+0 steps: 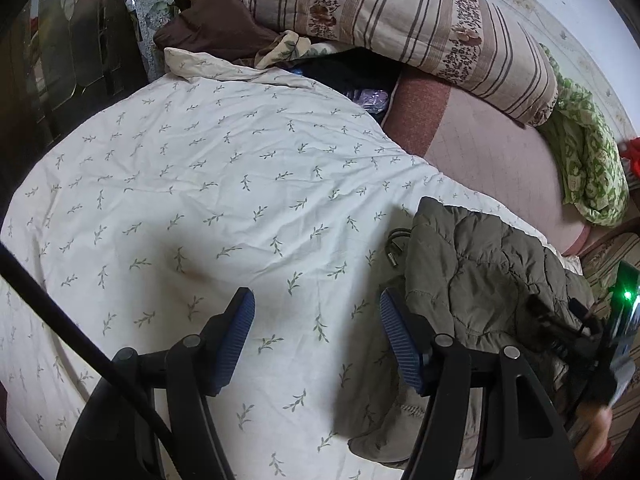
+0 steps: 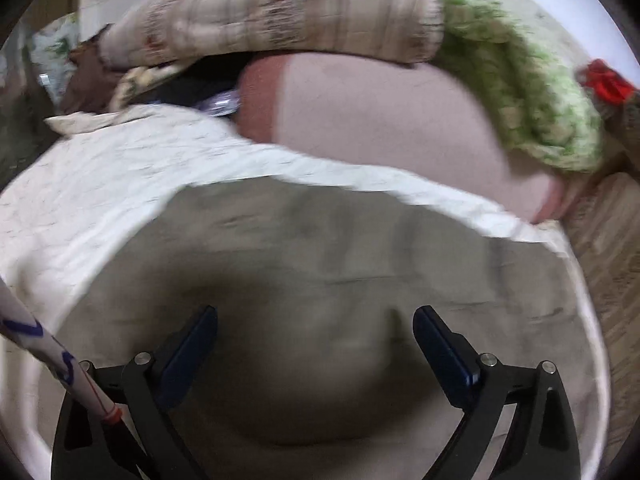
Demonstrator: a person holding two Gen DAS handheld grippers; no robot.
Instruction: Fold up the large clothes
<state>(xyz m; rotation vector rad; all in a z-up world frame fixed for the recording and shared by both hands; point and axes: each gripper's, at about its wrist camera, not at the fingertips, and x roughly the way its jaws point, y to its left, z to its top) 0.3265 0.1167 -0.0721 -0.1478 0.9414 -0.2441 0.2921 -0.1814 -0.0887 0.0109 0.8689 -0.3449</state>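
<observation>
An olive quilted jacket lies bunched on a white leaf-print sheet on the bed, at the lower right of the left wrist view. My left gripper is open and empty above the sheet, its right finger beside the jacket's left edge. In the blurred right wrist view the jacket fills the lower middle. My right gripper is open just above it, holding nothing. The right gripper's body with a green light shows at the far right of the left wrist view.
A striped floral pillow and a green patterned blanket lie at the back on the pink mattress. Brown clothes are piled at the back left. A dark glass cabinet stands to the left.
</observation>
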